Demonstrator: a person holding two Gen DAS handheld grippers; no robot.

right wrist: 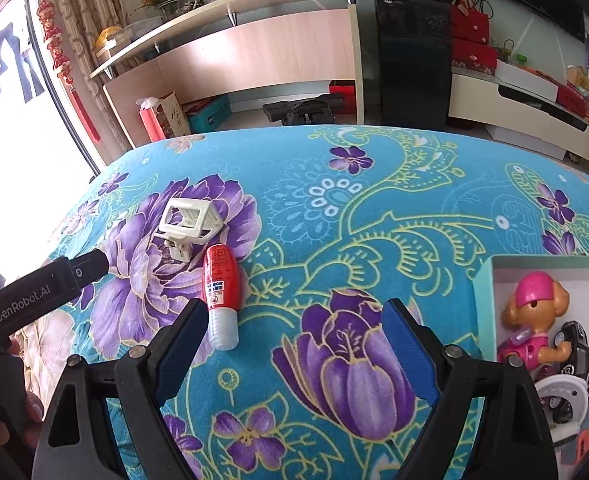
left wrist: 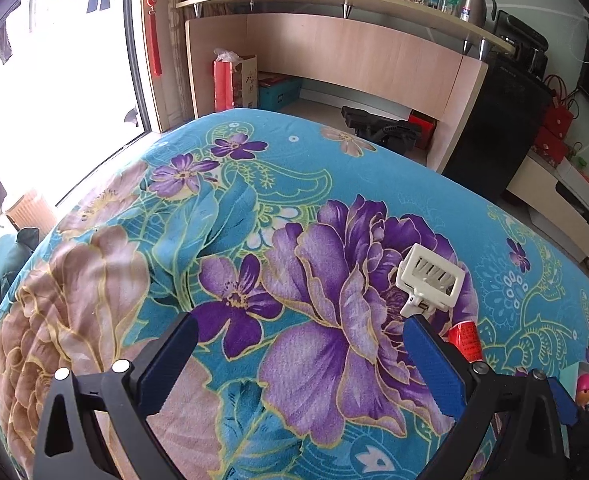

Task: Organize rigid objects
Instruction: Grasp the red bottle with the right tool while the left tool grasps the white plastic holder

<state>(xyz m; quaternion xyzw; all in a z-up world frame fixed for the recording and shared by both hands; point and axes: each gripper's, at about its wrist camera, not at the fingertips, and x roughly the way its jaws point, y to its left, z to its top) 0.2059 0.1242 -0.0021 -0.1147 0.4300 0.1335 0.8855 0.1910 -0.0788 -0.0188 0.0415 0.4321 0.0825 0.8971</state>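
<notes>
A white plastic clip point(left wrist: 430, 276) point(right wrist: 188, 218) lies on the floral blue cloth point(left wrist: 254, 208). A red tube with a clear cap point(right wrist: 222, 292) lies just beside it; its red end shows behind my left gripper's right finger point(left wrist: 467, 338). My left gripper point(left wrist: 300, 334) is open and empty, its right fingertip close to the clip. My right gripper point(right wrist: 294, 316) is open and empty, with the tube just left of its left finger. A pale box point(right wrist: 484, 280) at the right holds a pink toy dog point(right wrist: 534, 312), a black toy car point(right wrist: 576, 354) and a white round object point(right wrist: 562, 396).
The left gripper's black body point(right wrist: 34, 292) and a hand reach in from the left of the right wrist view. Beyond the cloth's far edge stand a wooden desk with a shelf point(left wrist: 334, 52), a black cabinet point(left wrist: 494, 128) and a low white TV stand point(right wrist: 526, 116).
</notes>
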